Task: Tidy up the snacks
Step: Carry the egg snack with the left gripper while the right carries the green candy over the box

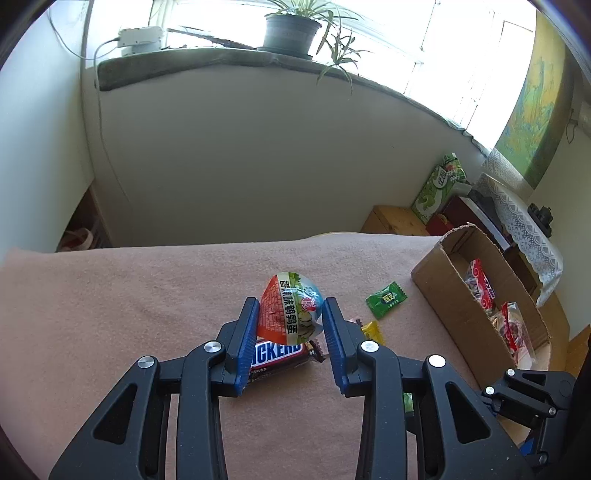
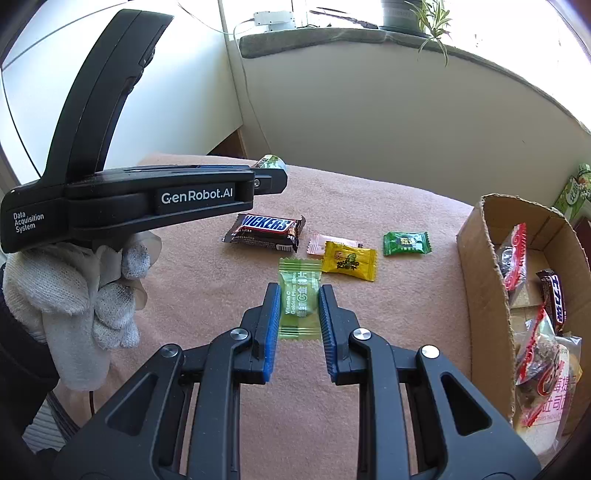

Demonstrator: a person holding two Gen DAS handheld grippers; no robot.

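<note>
My left gripper [image 1: 290,308] is shut on an orange and blue quail egg packet [image 1: 290,308] and holds it above the Snickers bar [image 1: 280,356]. My right gripper [image 2: 298,291] is closed around a light green plum candy [image 2: 299,295] that lies on the pink blanket [image 2: 369,206]. In the right wrist view the Snickers bar [image 2: 264,230], a pink candy [image 2: 317,243], a yellow candy [image 2: 349,260] and a dark green candy [image 2: 406,243] lie on the blanket. The left gripper body [image 2: 147,195] shows at left, with the packet's tip [image 2: 271,162] beyond it.
A cardboard box [image 2: 480,280] with several snack packets stands at the blanket's right; it also shows in the left wrist view [image 1: 443,291]. A white wall and a windowsill with a potted plant [image 1: 291,29] lie behind. A green carton [image 1: 439,188] stands at far right.
</note>
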